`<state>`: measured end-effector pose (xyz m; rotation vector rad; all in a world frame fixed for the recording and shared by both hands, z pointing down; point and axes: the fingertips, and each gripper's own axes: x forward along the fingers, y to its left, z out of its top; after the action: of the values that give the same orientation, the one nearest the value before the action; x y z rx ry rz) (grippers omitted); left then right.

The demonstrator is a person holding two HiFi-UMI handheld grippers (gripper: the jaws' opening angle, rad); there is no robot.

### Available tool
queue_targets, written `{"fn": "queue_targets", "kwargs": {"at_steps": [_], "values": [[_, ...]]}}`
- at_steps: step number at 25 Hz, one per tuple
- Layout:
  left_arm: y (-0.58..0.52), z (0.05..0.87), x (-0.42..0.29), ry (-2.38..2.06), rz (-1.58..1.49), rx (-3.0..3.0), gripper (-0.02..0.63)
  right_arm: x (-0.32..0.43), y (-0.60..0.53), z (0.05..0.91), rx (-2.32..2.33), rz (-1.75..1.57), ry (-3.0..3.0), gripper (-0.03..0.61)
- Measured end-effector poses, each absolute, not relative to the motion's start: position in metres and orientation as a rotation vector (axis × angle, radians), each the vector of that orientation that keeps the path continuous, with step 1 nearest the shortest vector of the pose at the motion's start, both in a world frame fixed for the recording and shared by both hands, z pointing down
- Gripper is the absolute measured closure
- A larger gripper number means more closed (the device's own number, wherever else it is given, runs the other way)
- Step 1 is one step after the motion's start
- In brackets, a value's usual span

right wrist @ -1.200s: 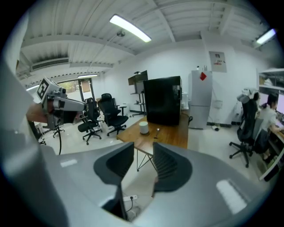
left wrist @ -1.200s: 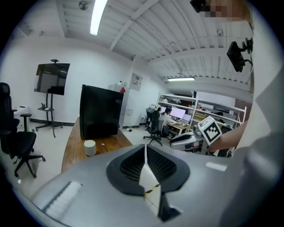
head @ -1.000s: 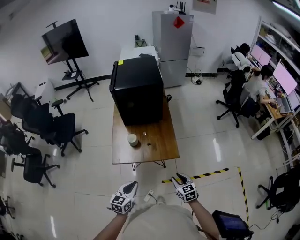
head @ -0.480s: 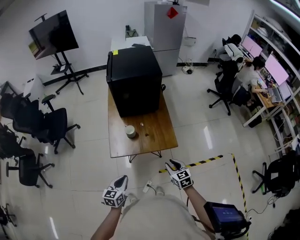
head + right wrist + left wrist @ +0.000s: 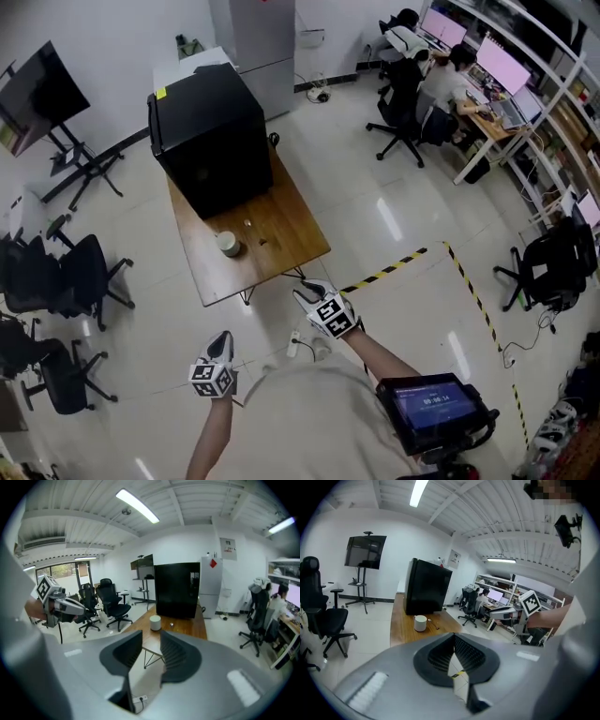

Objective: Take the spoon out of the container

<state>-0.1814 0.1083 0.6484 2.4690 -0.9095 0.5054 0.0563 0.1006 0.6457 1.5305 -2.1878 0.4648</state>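
The head view has been swung round: the worktop (image 5: 281,246) and the black cabinet (image 5: 206,131) on it, earlier central and square, are now seen toward the upper left and at a slant. The right gripper (image 5: 304,293) has been carried forward toward the worktop's near edge, so the left gripper (image 5: 222,338) is now set well behind it. The screen (image 5: 433,408) at the person's waist is now shown whole.

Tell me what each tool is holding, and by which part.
Nothing is held. The left tool has its jaws together on nothing; the right tool has its jaws apart, with only floor showing between them.
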Motion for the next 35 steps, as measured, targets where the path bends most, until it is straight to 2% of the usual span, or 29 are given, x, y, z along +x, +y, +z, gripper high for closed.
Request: {"fn": "queue_targets", "kwargs": {"at_steps": [13, 15, 20, 27, 35], "values": [[0.114, 0.657, -0.163, -0.844, 0.545, 2.476, 0.609, 0.051, 0.115, 0.646, 1.520, 0.541, -2.176, 0.469], [0.117, 0.658, -0.159, -0.846, 0.547, 2.474, 0.609, 0.054, 0.120, 0.650, 1.499, 0.544, -2.162, 0.502], [0.117, 0.657, -0.152, -0.863, 0.554, 2.464, 0.609, 0.057, 0.122, 0.650, 1.439, 0.489, -2.156, 0.525], [0.146, 0.665, -0.116, -0.875, 0.604, 2.448, 0.609, 0.090, 0.147, 0.668, 1.423, 0.560, -2.167, 0.563], [0.146, 0.662, -0.083, -0.927, 0.612, 2.486, 0.609, 0.120, 0.138, 0.675, 1.392, 0.525, -2.204, 0.565]]}}
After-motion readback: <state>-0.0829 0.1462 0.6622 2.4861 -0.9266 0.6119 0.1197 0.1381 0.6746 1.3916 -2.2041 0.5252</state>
